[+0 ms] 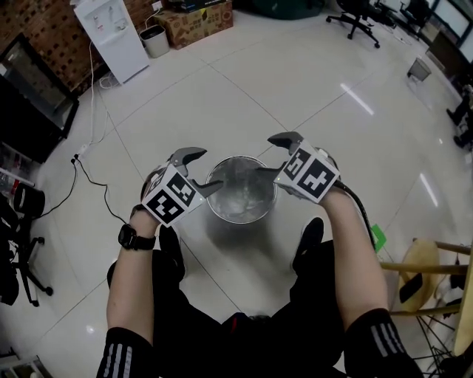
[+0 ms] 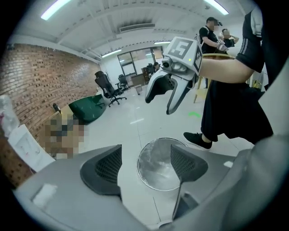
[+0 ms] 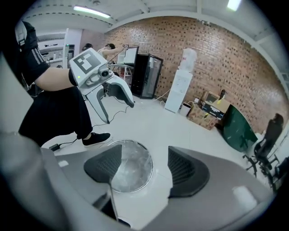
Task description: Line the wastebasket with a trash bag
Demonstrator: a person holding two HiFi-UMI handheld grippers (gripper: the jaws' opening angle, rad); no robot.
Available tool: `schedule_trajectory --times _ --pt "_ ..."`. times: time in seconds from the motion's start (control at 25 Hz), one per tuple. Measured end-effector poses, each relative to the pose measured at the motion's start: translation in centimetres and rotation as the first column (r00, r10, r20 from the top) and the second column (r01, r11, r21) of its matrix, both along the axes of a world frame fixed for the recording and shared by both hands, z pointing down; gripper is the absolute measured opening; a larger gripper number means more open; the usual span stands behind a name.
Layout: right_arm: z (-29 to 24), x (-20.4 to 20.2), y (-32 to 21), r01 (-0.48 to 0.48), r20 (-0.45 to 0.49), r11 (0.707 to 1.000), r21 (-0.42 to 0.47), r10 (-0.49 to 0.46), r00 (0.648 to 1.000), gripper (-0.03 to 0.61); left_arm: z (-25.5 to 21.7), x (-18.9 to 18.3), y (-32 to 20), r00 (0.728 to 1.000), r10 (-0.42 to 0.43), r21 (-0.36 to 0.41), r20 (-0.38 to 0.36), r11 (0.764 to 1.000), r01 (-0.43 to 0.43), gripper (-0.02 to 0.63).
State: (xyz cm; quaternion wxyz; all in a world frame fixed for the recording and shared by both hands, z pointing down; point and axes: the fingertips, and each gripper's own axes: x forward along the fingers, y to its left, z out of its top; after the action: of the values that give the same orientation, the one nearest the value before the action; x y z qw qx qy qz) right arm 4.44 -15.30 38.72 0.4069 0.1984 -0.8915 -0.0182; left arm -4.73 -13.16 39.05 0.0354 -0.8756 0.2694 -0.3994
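Note:
A round metal wastebasket stands on the white tiled floor just in front of the person's feet. A clear, crinkled trash bag shows inside it, up to the rim. My left gripper hovers over the basket's left rim, open and empty. Over the right rim my right gripper is open too, holding nothing. In the left gripper view the basket lies below my left gripper, with the right gripper facing it. In the right gripper view the basket sits below my right gripper, opposite the left gripper.
A white water dispenser, a small bin and a cardboard box stand at the far left. A black cable runs over the floor on the left. A wooden stool is at the right, office chairs far behind.

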Motion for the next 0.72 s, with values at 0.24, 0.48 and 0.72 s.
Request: schedule_trajectory --times 0.24,0.48,0.72 --pt "-1.3 -3.3 0.6 0.055 0.021 0.997 0.048 -0.056 0.998 0.230 -0.9 1.9 0.2 0.998 0.026 0.025 -0.057 0.999 -0.025 0.329" --pt "-2.1 -4.2 -0.2 0.057 0.093 0.997 0.051 -0.062 0.994 0.023 -0.7 3.1 0.2 0.988 0.113 -0.026 -0.101 0.993 -0.116 0.324" --pt "-1.5 -3.6 -0.9 0.050 0.160 0.999 -0.016 -0.047 0.986 0.008 -1.6 1.6 -0.5 0.985 0.105 0.000 -0.135 0.994 -0.106 0.324"
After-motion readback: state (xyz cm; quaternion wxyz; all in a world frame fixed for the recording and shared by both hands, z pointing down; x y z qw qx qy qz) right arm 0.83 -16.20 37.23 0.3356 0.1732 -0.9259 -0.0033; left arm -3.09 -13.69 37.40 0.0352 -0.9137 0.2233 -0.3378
